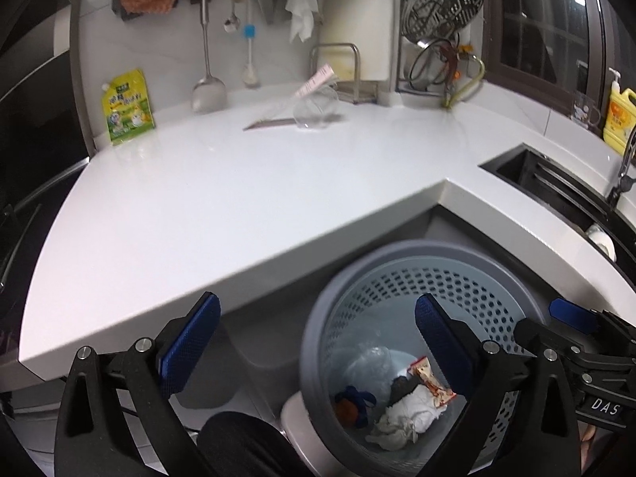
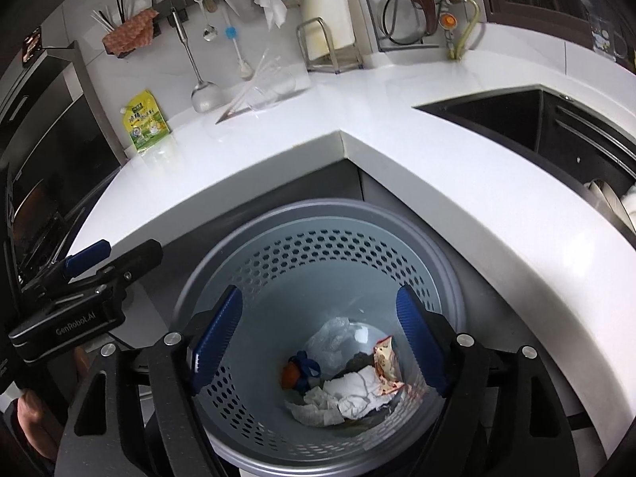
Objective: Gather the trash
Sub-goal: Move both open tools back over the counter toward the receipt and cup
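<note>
The right tongs (image 2: 320, 338) are spread wide and grasp nothing; their blue ribbed pads (image 2: 417, 338) hang over the mouth of the round grey bin (image 2: 318, 222), which stands on the floor in the inner corner of the white tabletop (image 2: 437, 151). The left tongs (image 1: 318, 342) are also released and empty; one blue textured pad (image 1: 190, 342) is over the floor beside the bin, the other over its opening. The bin wall is pale plastic with rows of small holes and a smooth darker rim. At its bottom lies the trash: crumpled white tissue (image 2: 349, 397), a red-and-white snack wrapper (image 2: 385, 365), a thin clear plastic bag (image 2: 334, 338), and a small orange and blue piece (image 2: 296, 371). On the glossy tabletop, near the back wall, a clear plastic cup (image 1: 316, 109) lies on its side with a straw-like stick (image 1: 316, 81) in it; a yellow-green spouted pouch (image 1: 127, 107) leans against the wall; a black sink (image 2: 516, 119) is set in at the right.
</note>
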### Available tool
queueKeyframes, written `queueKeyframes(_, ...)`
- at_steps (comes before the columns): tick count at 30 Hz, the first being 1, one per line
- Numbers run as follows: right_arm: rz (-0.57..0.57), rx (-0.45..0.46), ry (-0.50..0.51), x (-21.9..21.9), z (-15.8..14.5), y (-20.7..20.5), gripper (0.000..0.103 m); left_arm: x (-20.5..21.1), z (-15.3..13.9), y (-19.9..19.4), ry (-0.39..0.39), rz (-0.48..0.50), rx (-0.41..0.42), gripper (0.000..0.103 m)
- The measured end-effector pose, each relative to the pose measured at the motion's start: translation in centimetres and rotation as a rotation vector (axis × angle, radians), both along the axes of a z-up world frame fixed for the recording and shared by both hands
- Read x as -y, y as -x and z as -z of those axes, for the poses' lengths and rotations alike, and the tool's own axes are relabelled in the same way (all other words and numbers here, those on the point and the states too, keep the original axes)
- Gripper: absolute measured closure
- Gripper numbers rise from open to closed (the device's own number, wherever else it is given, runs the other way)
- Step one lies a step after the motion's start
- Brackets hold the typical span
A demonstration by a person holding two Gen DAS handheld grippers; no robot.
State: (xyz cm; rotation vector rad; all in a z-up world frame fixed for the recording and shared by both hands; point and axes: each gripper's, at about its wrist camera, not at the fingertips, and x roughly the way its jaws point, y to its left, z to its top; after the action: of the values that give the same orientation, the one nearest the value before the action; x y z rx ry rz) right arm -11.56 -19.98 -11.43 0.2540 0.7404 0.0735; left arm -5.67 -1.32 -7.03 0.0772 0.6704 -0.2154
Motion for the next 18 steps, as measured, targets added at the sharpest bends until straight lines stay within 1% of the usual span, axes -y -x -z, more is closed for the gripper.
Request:
queueKeyframes(7, 0.005, 0.018, -0.048, 0.5, -1.3, -1.7, 0.025, -1.9, -2.2, -1.3, 0.03, -0.017, 0.043, 0.006)
queueKeyframes(13, -0.017, 0.045, -0.008, -0.5, -3.2, -3.8, 0.025, -4.0, -4.5, -3.8, 0.069, -0.036, 0.073, 0.006)
queueKeyframes(18, -0.032, 0.076, 0.002, -0.9, -4.9, -6.1, 0.024, -5.5, -6.6, -6.3, 0.075, -0.052, 0.11, 0.006)
